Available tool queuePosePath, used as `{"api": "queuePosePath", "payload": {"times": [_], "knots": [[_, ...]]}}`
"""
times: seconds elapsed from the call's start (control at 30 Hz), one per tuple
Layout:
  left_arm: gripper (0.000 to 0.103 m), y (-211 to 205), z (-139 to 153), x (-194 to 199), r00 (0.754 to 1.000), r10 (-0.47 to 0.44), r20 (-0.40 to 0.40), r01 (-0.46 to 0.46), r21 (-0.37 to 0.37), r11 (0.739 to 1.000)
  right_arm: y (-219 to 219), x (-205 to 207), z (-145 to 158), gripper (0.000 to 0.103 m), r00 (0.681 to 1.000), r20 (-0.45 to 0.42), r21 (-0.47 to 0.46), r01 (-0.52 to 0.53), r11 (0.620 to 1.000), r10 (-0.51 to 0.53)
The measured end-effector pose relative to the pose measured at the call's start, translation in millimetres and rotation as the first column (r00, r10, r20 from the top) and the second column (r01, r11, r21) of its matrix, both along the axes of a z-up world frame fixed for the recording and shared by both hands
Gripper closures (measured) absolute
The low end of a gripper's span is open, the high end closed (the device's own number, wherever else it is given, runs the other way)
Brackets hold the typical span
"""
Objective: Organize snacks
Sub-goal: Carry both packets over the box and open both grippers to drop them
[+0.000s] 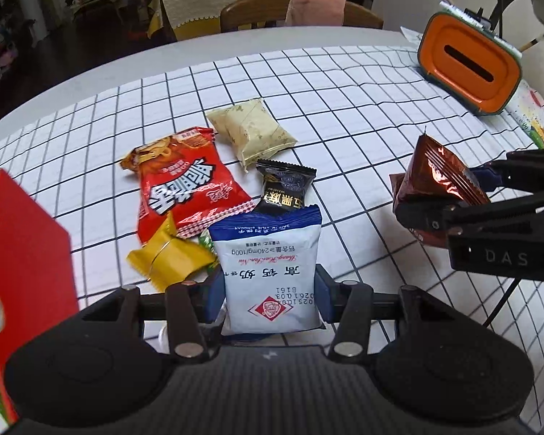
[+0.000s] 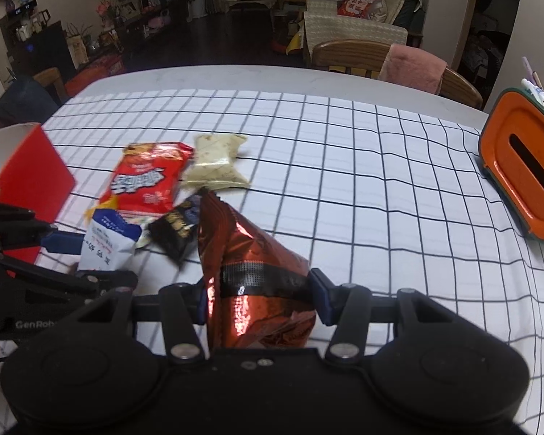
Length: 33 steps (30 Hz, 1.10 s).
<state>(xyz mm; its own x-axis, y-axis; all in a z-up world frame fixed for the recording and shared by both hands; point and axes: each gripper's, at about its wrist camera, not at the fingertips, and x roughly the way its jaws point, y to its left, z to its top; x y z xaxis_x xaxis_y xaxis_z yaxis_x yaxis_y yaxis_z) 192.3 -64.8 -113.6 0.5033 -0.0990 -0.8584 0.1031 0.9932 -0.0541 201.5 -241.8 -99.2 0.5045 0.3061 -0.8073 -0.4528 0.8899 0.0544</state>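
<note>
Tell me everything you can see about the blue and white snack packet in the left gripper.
The blue and white packet is a small pillow-shaped pouch of glossy plastic film, white in the body with a blue band and crimped seal at its far end, printed text and a red diamond logo near its close end. It looks sealed and puffy. The left gripper clamps it across its lower half, one of the blue fingers on each side. It is lifted above the checked tablecloth, its far end pointing away from the camera.
</note>
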Motion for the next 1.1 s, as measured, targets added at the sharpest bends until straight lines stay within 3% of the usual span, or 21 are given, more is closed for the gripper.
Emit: {"api": "queuePosePath", "payload": {"times": [0.63, 1.1], "knots": [[0.054, 69, 65, -75, 0.994, 0.106, 0.027, -0.105, -0.036, 0.994, 50, -81, 70, 0.052, 0.999, 0.024, 0.082, -0.050, 0.995, 0.049], [0.054, 146, 90, -106, 0.984, 0.174, 0.046, -0.172, -0.032, 0.985, 133, -110, 99, 0.052, 0.991, 0.053, 0.111, -0.128, 0.986, 0.123]]}}
